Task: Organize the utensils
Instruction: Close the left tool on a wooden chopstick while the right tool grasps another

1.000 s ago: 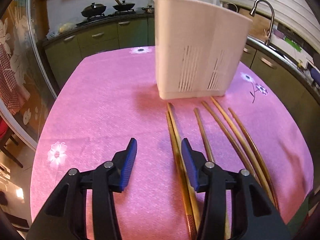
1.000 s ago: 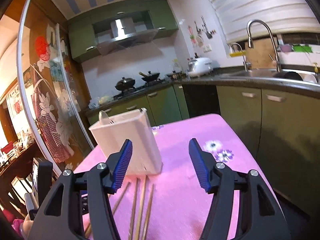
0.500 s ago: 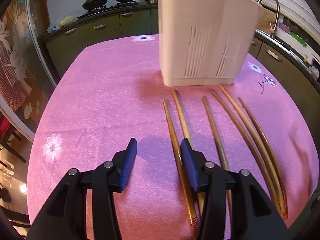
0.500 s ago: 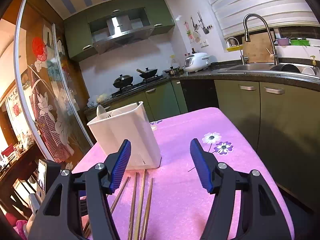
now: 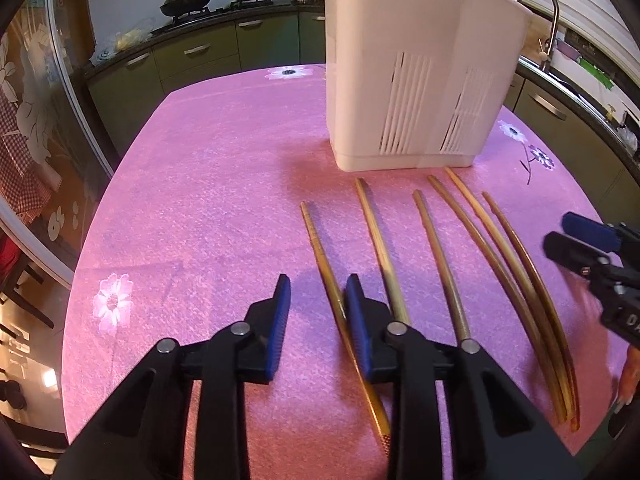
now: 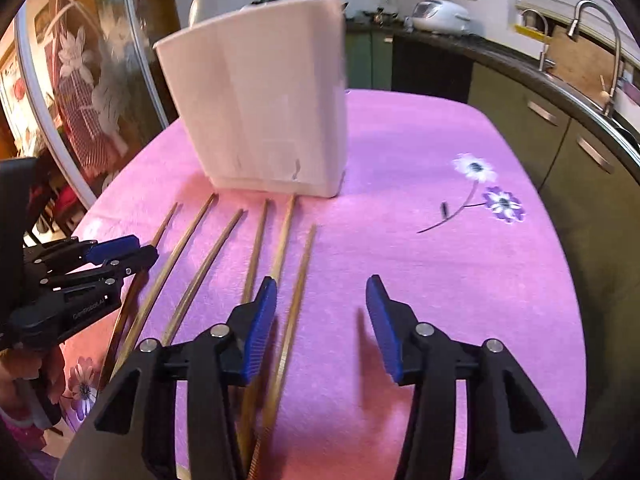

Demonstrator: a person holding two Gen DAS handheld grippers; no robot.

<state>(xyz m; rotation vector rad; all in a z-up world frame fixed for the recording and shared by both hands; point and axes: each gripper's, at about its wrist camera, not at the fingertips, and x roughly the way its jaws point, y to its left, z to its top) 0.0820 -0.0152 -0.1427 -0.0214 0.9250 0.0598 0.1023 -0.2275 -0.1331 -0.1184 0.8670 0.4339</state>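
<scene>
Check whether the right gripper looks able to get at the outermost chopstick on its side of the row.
Probably yes. The right gripper is closing with that chopstick lying between its fingers; bare pink tablecloth lies beyond it, and the left gripper is several chopsticks away.

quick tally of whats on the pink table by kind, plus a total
chopsticks: 6
white utensil holder: 1
total: 7

Pink, white and bamboo-brown
Pink desk (image 5: 224, 184) with white and purple flowers; white holder (image 5: 412, 80); golden-brown chopsticks (image 5: 440, 256); blue-padded black tongs (image 5: 314, 304).
</scene>
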